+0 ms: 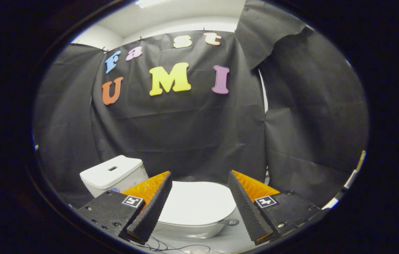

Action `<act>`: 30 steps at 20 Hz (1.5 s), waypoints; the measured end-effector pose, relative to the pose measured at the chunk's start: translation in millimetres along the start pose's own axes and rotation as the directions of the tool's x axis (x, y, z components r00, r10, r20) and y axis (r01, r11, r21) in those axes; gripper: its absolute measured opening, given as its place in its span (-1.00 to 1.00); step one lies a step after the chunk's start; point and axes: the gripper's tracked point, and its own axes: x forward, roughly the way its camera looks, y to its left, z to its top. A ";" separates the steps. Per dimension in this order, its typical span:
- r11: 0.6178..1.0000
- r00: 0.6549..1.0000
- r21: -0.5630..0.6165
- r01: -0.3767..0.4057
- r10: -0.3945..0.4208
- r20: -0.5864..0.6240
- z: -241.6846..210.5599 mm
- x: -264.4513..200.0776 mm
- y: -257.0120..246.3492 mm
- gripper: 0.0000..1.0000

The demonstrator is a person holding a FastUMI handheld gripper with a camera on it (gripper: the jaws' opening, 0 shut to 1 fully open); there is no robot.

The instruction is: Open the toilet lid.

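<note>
A white toilet stands low ahead, its lid (196, 201) lying flat and closed over the bowl (189, 231). The white tank (113, 173) with a slot in its top sits beyond my left finger. My gripper (199, 176) is open, held above the lid, with the lid showing in the wide gap between the two fingers (152, 208). Neither finger touches the toilet. A small grey tab (230, 222) sticks out from the lid's edge, close to the right finger.
Black cloth walls close in behind and to the right of the toilet. Thin dark cables (164, 245) lie on the pale floor (227, 241) just below the bowl. A white-edged panel (349, 183) shows at the far right.
</note>
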 end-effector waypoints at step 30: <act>0.753 0.865 0.633 0.181 0.184 -0.466 -238.6 114.8 -151.0 0.95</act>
